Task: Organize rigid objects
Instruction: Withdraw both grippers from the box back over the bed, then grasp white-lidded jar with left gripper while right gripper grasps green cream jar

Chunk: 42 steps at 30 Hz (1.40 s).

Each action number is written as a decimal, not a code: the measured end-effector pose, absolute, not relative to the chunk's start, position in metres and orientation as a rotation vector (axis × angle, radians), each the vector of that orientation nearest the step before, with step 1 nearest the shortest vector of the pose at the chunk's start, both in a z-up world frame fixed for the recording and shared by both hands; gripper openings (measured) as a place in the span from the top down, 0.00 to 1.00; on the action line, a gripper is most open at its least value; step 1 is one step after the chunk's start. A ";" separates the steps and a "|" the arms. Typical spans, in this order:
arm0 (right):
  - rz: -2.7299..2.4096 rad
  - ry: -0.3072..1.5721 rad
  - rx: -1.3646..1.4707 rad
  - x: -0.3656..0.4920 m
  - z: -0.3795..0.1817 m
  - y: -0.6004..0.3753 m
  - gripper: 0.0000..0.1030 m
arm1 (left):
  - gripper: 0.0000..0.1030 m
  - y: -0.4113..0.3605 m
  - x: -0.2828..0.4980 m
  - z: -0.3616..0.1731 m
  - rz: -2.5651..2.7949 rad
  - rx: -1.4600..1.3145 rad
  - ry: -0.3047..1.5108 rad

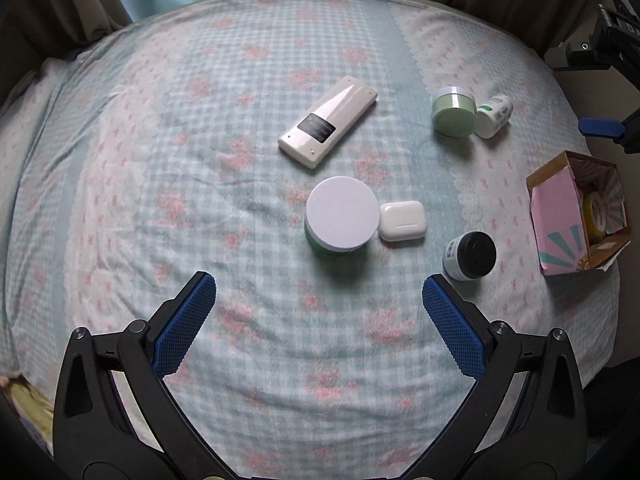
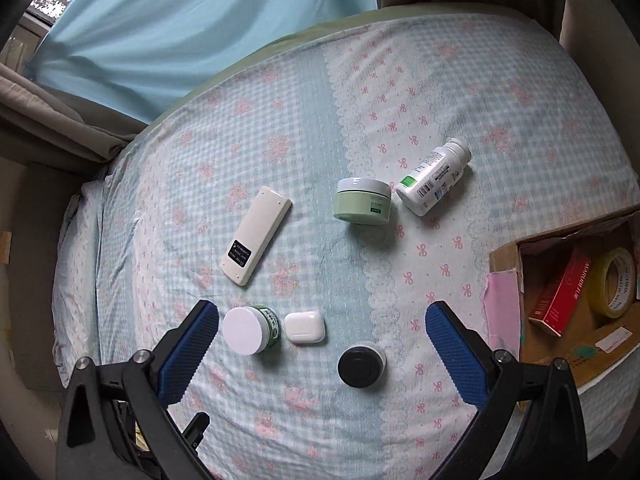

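On the checked bedspread lie a white remote, a white-lidded green jar, a white earbud case, a black-lidded jar, a pale green jar and a white pill bottle on its side. My left gripper hangs open, just short of the white-lidded jar. My right gripper is open above the black-lidded jar and earbud case, holding nothing.
An open cardboard box sits at the bed's right edge with a red carton and a yellow tape roll inside. Curtains hang behind the bed. The bed's edges curve off left and right.
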State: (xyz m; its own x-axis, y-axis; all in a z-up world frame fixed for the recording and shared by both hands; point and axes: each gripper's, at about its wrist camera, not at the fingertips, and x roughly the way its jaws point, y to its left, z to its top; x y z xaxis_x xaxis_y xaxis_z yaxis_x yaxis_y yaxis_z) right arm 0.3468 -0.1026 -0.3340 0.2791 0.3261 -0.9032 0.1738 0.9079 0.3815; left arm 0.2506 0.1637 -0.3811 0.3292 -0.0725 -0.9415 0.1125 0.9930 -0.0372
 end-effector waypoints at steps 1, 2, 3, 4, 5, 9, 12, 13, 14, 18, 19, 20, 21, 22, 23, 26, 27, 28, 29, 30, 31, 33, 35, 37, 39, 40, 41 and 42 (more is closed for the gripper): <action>0.101 1.308 0.462 0.357 -0.345 -0.104 0.00 | 0.00 0.161 0.255 -0.391 -0.120 0.049 1.234; 0.096 1.319 0.474 0.366 -0.356 -0.106 0.00 | 0.00 0.159 0.261 -0.402 -0.114 0.066 1.241; 0.094 1.329 0.492 0.375 -0.367 -0.108 0.00 | 0.00 0.156 0.265 -0.413 -0.107 0.082 1.248; 0.091 1.337 0.516 0.383 -0.378 -0.111 0.00 | 0.00 0.154 0.270 -0.424 -0.106 0.093 1.255; 0.086 1.344 0.539 0.391 -0.390 -0.112 0.00 | 0.00 0.151 0.274 -0.434 -0.106 0.102 1.260; 0.046 1.376 0.639 0.419 -0.436 -0.122 0.00 | 0.00 0.144 0.287 -0.466 -0.128 0.116 1.258; 0.005 1.389 0.726 0.434 -0.464 -0.130 0.00 | 0.00 0.136 0.297 -0.484 -0.158 0.144 1.263; -0.003 1.390 0.757 0.438 -0.471 -0.132 0.00 | 0.00 0.133 0.299 -0.489 -0.170 0.155 1.263; -0.006 1.390 0.785 0.441 -0.477 -0.134 0.00 | 0.00 0.131 0.301 -0.492 -0.181 0.165 1.261; -0.011 1.410 0.804 0.455 -0.489 -0.133 0.05 | 0.01 0.125 0.308 -0.501 -0.217 0.187 1.250; -0.005 1.416 0.803 0.458 -0.491 -0.132 0.06 | 0.01 0.124 0.310 -0.502 -0.223 0.188 1.250; -0.005 1.420 0.799 0.461 -0.493 -0.130 0.06 | 0.01 0.124 0.312 -0.503 -0.232 0.189 1.249; -0.006 1.423 0.792 0.463 -0.494 -0.129 0.06 | 0.02 0.123 0.313 -0.503 -0.241 0.192 1.247; -0.008 1.426 0.782 0.464 -0.496 -0.127 0.06 | 0.03 0.123 0.314 -0.503 -0.248 0.198 1.243; -0.011 1.430 0.774 0.466 -0.498 -0.125 0.08 | 0.05 0.122 0.316 -0.504 -0.256 0.205 1.240; -0.014 1.450 0.759 0.472 -0.505 -0.120 0.14 | 0.14 0.121 0.319 -0.502 -0.290 0.214 1.221; -0.020 1.456 0.746 0.473 -0.505 -0.118 0.17 | 0.21 0.120 0.320 -0.500 -0.300 0.216 1.216; -0.025 1.461 0.736 0.474 -0.506 -0.117 0.19 | 0.26 0.119 0.321 -0.500 -0.309 0.220 1.217; -0.032 1.465 0.730 0.474 -0.508 -0.117 0.21 | 0.30 0.118 0.322 -0.500 -0.306 0.232 1.219; -0.038 1.467 0.725 0.474 -0.509 -0.117 0.23 | 0.31 0.118 0.323 -0.500 -0.306 0.238 1.219; -0.045 1.469 0.720 0.474 -0.510 -0.117 0.26 | 0.33 0.118 0.323 -0.500 -0.307 0.238 1.218; -0.055 1.474 0.709 0.474 -0.511 -0.118 0.29 | 0.33 0.121 0.325 -0.500 -0.315 0.225 1.221; -0.062 1.477 0.690 0.474 -0.512 -0.118 0.32 | 0.33 0.124 0.327 -0.501 -0.319 0.220 1.221; -0.060 1.474 0.677 0.473 -0.511 -0.118 0.32 | 0.33 0.123 0.326 -0.500 -0.318 0.226 1.216; -0.061 1.469 0.675 0.472 -0.511 -0.116 0.33 | 0.34 0.122 0.324 -0.500 -0.314 0.228 1.214; -0.060 1.467 0.674 0.471 -0.511 -0.116 0.33 | 0.34 0.122 0.324 -0.500 -0.313 0.229 1.214; -0.058 1.465 0.669 0.471 -0.510 -0.115 0.33 | 0.34 0.122 0.324 -0.500 -0.311 0.227 1.215; -0.055 1.464 0.660 0.471 -0.509 -0.114 0.33 | 0.34 0.122 0.324 -0.499 -0.309 0.225 1.215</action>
State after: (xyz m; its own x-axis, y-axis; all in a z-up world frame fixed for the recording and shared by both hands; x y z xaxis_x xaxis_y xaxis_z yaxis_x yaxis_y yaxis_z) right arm 0.4712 -0.1138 -0.5091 0.1392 0.3537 -0.9249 0.4216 0.8239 0.3786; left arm 0.3238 0.1221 -0.4992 0.3150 -0.1126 -0.9424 0.3507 0.9365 0.0053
